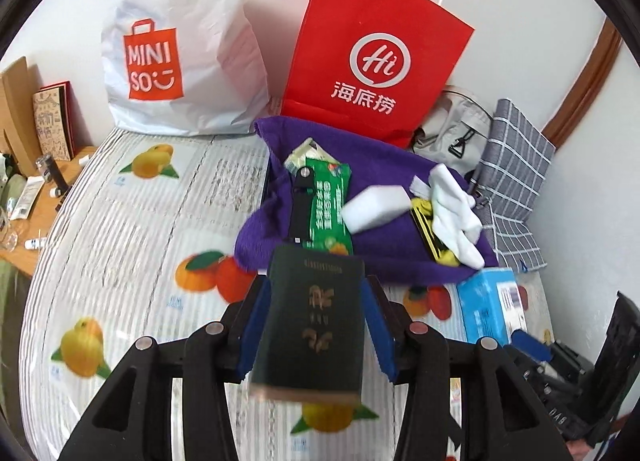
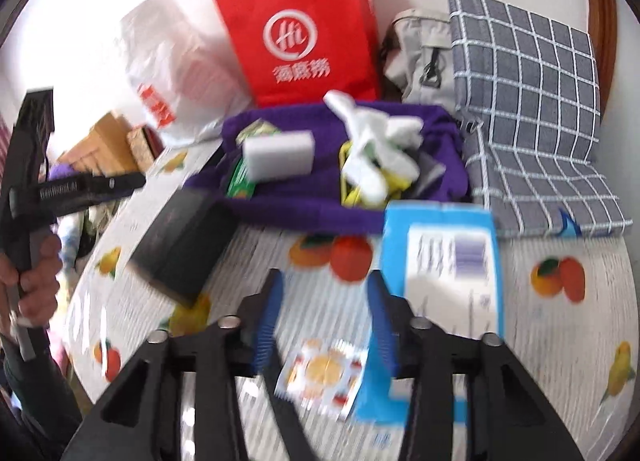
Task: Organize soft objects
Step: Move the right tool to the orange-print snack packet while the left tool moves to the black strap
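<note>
We count two shopping bags, one red and one white. There is one purple cloth, one white sponge, one green packet, one dark book, one blue box, one checked cushion and one grey backpack.

I see a white MINISO bag and a red paper bag against the wall. A grey backpack leans beside a checked grey cushion. A fruit-printed cover overlays the tabletop; a side desk holds clutter.
</note>
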`<state>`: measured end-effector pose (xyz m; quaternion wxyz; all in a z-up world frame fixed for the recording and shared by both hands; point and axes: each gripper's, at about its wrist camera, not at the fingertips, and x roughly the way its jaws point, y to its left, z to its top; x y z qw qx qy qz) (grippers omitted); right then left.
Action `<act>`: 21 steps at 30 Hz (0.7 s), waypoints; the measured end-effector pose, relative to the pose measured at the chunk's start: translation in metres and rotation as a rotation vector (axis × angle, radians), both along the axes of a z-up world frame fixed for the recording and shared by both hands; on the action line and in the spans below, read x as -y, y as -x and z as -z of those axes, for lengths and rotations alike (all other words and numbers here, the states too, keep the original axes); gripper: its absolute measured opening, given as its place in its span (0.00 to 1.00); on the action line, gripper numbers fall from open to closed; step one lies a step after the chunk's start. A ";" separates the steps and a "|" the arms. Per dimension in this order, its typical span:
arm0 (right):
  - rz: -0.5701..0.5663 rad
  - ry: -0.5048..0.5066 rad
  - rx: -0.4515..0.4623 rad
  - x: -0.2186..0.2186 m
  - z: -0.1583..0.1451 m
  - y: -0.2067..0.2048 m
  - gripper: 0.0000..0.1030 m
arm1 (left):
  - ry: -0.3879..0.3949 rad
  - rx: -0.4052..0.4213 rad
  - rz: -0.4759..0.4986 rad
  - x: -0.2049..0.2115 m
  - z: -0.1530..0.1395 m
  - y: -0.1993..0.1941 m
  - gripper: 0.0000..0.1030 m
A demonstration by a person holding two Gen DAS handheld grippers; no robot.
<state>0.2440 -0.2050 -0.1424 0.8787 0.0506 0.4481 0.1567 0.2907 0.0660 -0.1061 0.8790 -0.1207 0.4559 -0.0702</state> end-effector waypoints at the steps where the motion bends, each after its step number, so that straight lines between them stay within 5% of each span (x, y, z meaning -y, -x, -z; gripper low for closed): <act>1: -0.002 0.004 -0.003 -0.003 0.001 0.006 0.37 | 0.000 0.000 0.003 0.000 0.001 0.005 0.43; 7: -0.040 -0.004 -0.032 -0.020 0.020 0.048 0.37 | -0.004 0.008 0.011 0.002 0.007 0.034 0.43; 12: -0.070 0.110 -0.034 -0.042 0.044 0.062 0.22 | 0.015 -0.004 0.007 0.000 0.018 0.054 0.43; 19: -0.073 0.187 -0.029 -0.054 0.062 0.061 0.21 | 0.028 -0.017 -0.008 -0.007 0.028 0.071 0.43; 21: -0.065 0.222 -0.022 -0.056 0.069 0.059 0.04 | 0.029 -0.022 -0.012 -0.006 0.030 0.074 0.43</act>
